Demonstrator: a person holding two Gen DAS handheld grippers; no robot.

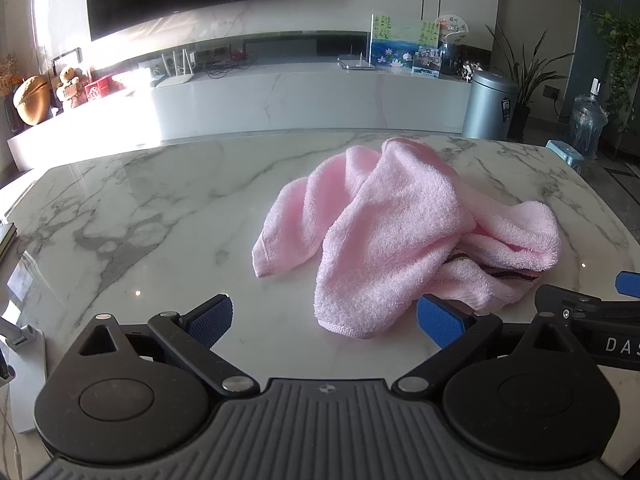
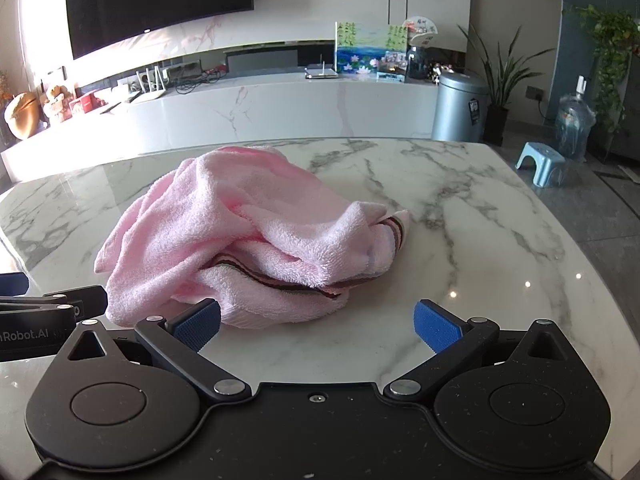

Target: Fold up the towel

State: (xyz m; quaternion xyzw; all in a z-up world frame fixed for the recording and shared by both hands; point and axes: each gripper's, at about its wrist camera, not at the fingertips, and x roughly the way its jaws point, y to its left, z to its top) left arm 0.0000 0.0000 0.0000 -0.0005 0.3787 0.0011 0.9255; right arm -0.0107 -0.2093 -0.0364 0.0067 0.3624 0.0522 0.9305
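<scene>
Fold towel, opening stage. The crumpled pink terry towel with a dark striped border [image 1: 392,236] lies heaped near the middle of the white grey-veined marble table [image 1: 140,216]; no edge is laid flat and no fold is made, so spreading, aligning and folding all appear left to do. The left gripper [image 1: 324,316] stands with blue pads wide apart, holding nothing, the towel's near lobe just ahead of it. The right gripper [image 2: 318,322] is likewise spread and empty, its left pad just beside the towel's near edge. Beyond the table: a silver cylindrical bin [image 2: 460,106] and a pale blue plastic stool [image 2: 540,162], well apart. Nothing obstructs the towel.
</scene>
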